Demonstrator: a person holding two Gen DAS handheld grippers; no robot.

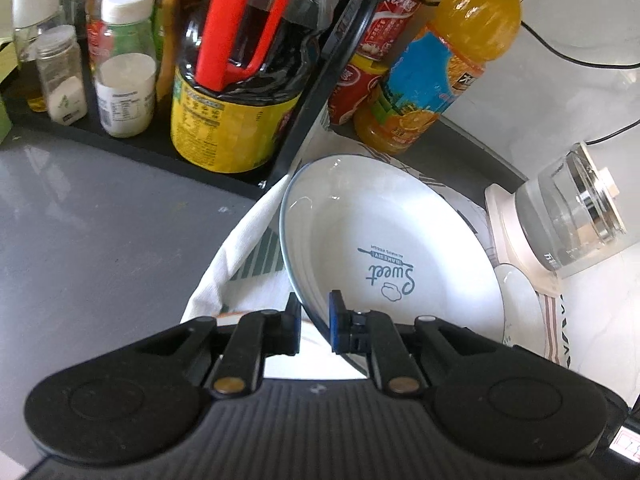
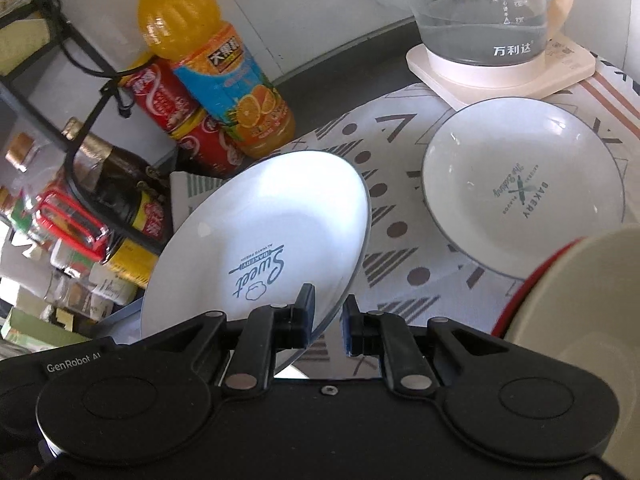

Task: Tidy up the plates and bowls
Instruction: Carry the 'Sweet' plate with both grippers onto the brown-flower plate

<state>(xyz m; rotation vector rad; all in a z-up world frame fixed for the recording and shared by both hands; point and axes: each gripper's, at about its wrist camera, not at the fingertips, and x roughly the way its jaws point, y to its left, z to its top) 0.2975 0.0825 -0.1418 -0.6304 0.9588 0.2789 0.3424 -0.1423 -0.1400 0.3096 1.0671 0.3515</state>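
A white plate (image 1: 380,232) printed "Sweet Bakery" is tilted above the patterned cloth (image 1: 240,264). My left gripper (image 1: 316,308) is shut on its near left rim. In the right wrist view the same print shows on the raised, tilted plate (image 2: 260,220), and my right gripper (image 2: 328,312) is shut on its near right rim. A second white plate (image 2: 520,184), printed "The Bakery", lies flat on the cloth (image 2: 392,152) to the right; its edge (image 1: 520,300) shows under the kettle. A cream bowl with a red rim (image 2: 580,300) looms close at the right edge.
A glass kettle (image 2: 480,12) on a cream base stands at the back right. An orange juice bottle (image 2: 212,68) and red cans (image 2: 160,96) stand behind the plate. A black rack (image 1: 304,120) with a dark sauce jug (image 1: 224,92) and jars fills the left.
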